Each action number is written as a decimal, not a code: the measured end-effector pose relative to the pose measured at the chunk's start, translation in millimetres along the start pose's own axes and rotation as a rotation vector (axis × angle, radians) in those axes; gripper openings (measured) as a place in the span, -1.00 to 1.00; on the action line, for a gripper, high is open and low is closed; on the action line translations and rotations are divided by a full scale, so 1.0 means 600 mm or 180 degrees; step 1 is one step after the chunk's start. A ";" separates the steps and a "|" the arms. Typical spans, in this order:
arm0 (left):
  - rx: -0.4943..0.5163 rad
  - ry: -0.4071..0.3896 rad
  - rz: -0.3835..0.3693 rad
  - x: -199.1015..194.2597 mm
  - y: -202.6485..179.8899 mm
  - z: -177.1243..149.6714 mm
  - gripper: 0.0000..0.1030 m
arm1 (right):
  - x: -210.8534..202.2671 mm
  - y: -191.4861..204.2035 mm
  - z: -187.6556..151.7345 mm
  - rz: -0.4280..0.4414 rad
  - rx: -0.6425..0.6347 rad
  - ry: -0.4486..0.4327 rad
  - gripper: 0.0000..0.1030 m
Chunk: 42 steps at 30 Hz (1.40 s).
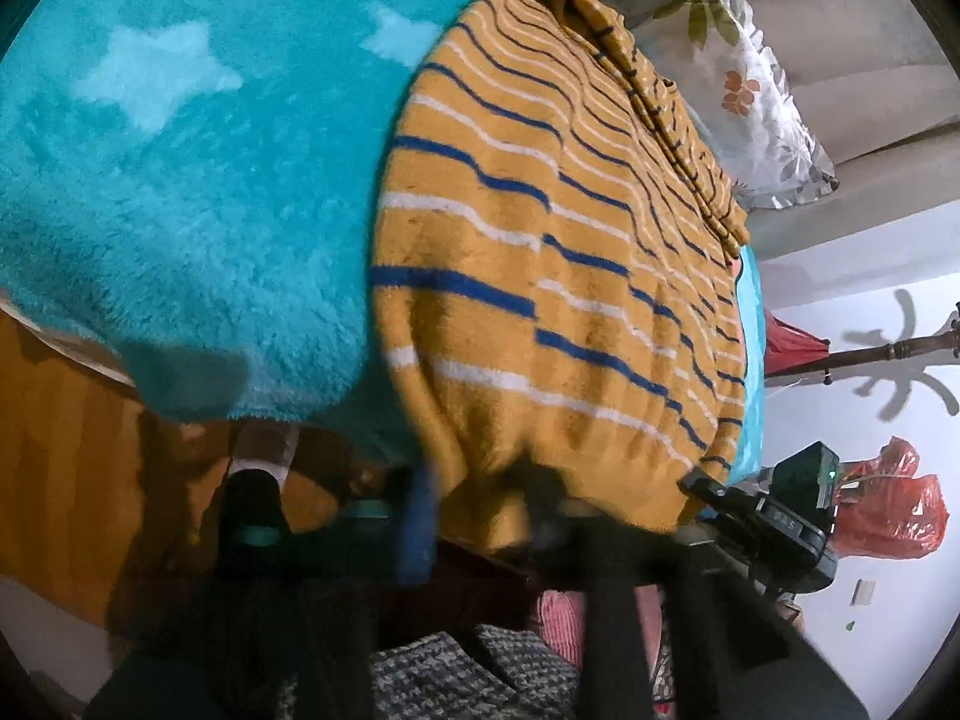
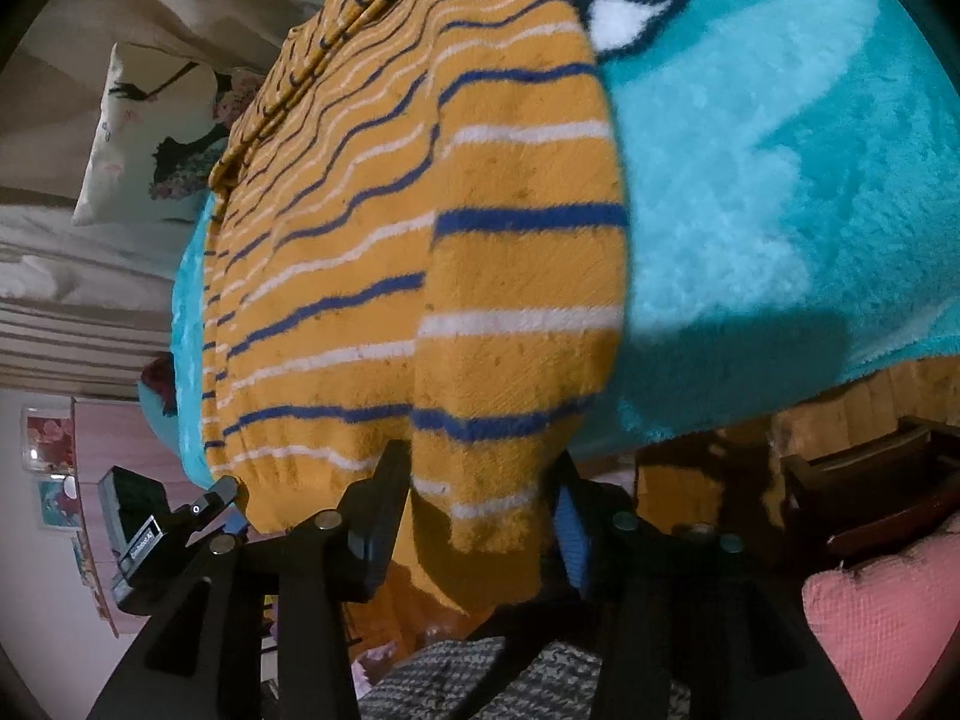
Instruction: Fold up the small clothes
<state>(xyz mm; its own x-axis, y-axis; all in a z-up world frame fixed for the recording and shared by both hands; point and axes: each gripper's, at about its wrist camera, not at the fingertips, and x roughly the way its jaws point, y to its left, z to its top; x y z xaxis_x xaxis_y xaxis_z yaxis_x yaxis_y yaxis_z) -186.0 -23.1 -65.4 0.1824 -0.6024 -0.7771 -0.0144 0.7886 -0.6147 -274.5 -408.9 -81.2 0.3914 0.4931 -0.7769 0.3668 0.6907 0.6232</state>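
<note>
- Bedroom; teal fluffy blanket with pale stars covers the bed, wooden bed frame under its edge at 8 o'clock in the left view.
- Floral pillow at 1 o'clock in the left view, another pillow at 10 o'clock in the right view, both beyond the blanket.
- Red plastic bag at 4 o'clock in the left view against a white wall.
- Mustard sweater with blue and white stripes lies flat on the blanket, hem hanging over the bed edge toward me; a sleeve lies folded on its body in the right view.
- My left tongs: fingers apart, hem edge between them; blurred, can't tell if they touch the knit.
- My right tongs: fingers apart either side of the hanging hem and sleeve cuff, cloth in the gap, not clamped.
- Each tongs shows in the other's view: right one at 4 o'clock in the left view, left one at 8 o'clock in the right view, at the hem corners.
- Grey knit cloth at 6 o'clock below the tongs, pink cushion at 4 o'clock in the right view.
</note>
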 end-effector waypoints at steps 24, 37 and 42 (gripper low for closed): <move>0.0177 -0.0316 -0.0028 -0.095 -0.048 -0.077 -0.84 | -0.134 -0.007 -0.077 0.0282 -0.0132 -0.0181 -0.83; 0.0369 -0.0626 -0.0051 -0.125 -0.137 0.076 -0.84 | -0.159 0.079 0.046 0.0375 -0.0466 -0.0230 -0.83; 0.0526 -0.0719 -0.0121 -0.097 -0.194 0.224 -0.84 | -0.168 0.132 0.183 0.0390 -0.0430 -0.0442 -0.83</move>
<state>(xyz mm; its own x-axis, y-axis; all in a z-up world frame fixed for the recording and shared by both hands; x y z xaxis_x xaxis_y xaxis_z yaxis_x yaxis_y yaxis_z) -62.8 -63.4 69.9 0.3947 -0.6036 -0.6927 0.1536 0.7867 -0.5980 -192.1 -462.0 56.1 0.5419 0.5067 -0.6705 0.1965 0.6993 0.6873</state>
